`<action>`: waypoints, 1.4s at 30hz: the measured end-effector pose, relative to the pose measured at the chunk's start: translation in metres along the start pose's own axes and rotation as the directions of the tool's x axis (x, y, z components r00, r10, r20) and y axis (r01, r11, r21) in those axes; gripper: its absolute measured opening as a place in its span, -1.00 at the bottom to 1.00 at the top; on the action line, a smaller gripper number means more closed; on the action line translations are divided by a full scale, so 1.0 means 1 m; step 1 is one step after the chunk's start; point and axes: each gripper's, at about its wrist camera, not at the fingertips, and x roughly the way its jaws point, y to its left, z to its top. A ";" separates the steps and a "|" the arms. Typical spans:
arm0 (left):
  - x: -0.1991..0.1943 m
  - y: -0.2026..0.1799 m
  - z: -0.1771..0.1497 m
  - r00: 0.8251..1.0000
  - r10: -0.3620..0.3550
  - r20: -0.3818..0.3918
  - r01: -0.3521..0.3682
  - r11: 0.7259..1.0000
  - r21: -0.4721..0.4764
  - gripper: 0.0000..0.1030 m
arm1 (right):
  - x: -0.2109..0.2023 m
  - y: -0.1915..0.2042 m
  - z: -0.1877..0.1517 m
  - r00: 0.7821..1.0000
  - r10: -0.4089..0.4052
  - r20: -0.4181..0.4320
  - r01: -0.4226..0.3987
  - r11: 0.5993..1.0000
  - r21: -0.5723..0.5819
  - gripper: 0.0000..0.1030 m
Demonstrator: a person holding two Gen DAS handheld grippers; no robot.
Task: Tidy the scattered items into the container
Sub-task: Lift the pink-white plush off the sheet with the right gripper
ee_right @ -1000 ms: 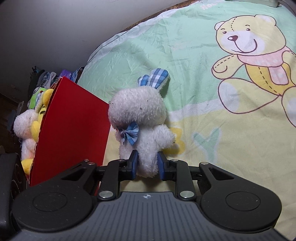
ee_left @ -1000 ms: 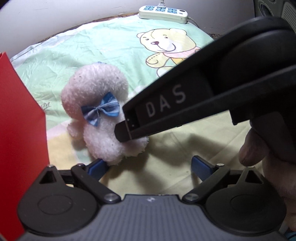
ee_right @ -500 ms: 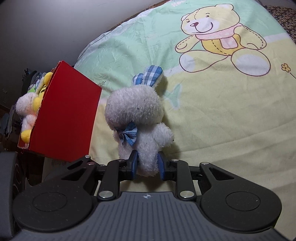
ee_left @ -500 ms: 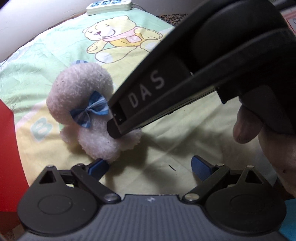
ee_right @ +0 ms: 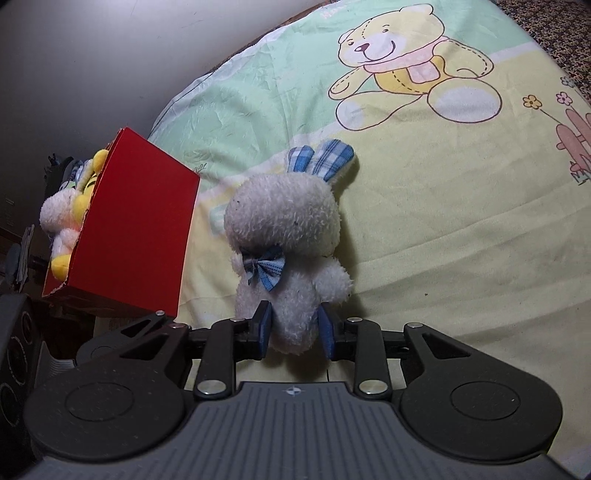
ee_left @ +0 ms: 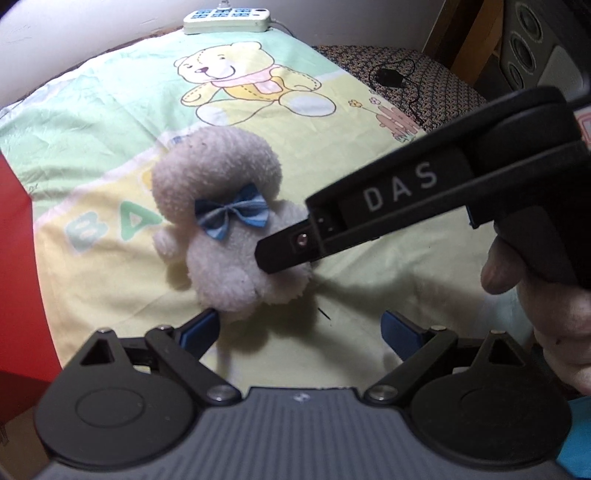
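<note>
Bedding printed with a cartoon bear covers the bed in the left wrist view, with a white power strip at its far edge against the wall. A white plush rabbit with a blue bow lies near the middle of the sheet. The left tool hangs above the sheet with its blue pads wide apart; the left pad sits just beside the rabbit's lower end, the right pad well clear, nothing gripped. The right tool's black body, lettered "DAS", crosses from the right, its tip over the rabbit's lower body, carried by a hand. A red edge of the box shows at the left.

Right wrist view: the same sheet fills the background. The rabbit lies with its checked ears pointing away from the camera. The right tool straddles the rabbit's lower end, narrowly parted; its jaws have just been opening, and the pads stand beside the fur without visibly squeezing it. The red box stands just left of the rabbit, apart from it, holding other plush toys, white and yellow.
</note>
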 end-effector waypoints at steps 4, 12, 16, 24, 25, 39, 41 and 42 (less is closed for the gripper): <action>-0.001 0.032 0.016 0.999 0.017 0.039 -0.015 0.999 -0.049 0.84 | 0.002 -0.003 0.006 1.000 -0.022 0.015 0.022 1.000 -0.001 -0.14; 0.001 0.049 0.027 0.997 -0.026 0.072 0.039 0.981 -0.188 0.84 | 0.005 -0.001 0.015 0.999 -0.041 0.022 0.043 0.997 -0.058 0.17; -0.003 0.056 0.021 0.998 -0.022 0.064 0.035 0.977 -0.210 0.85 | 0.002 -0.011 0.026 0.999 0.022 0.024 -0.022 1.000 -0.014 0.17; 0.035 0.057 0.044 0.999 0.001 0.049 0.010 0.973 -0.229 0.84 | 0.023 -0.002 0.035 0.997 0.077 -0.023 -0.077 0.997 -0.023 0.18; 0.036 0.057 0.044 0.999 0.005 0.047 0.006 0.973 -0.230 0.82 | 0.025 -0.003 0.036 0.996 0.089 -0.030 -0.089 0.996 -0.018 0.18; 0.035 0.048 0.045 0.995 0.075 0.059 -0.060 0.974 -0.221 0.61 | 0.038 0.000 0.040 0.996 0.082 -0.043 -0.084 0.995 -0.055 0.17; 0.029 0.046 0.043 0.995 0.077 0.071 -0.060 0.974 -0.219 0.55 | 0.035 0.004 0.039 0.997 0.069 -0.033 -0.071 0.995 -0.066 0.11; 0.026 0.045 0.043 0.994 0.079 0.078 -0.061 0.975 -0.213 0.52 | 0.034 0.006 0.038 0.998 0.063 -0.027 -0.065 0.995 -0.072 0.06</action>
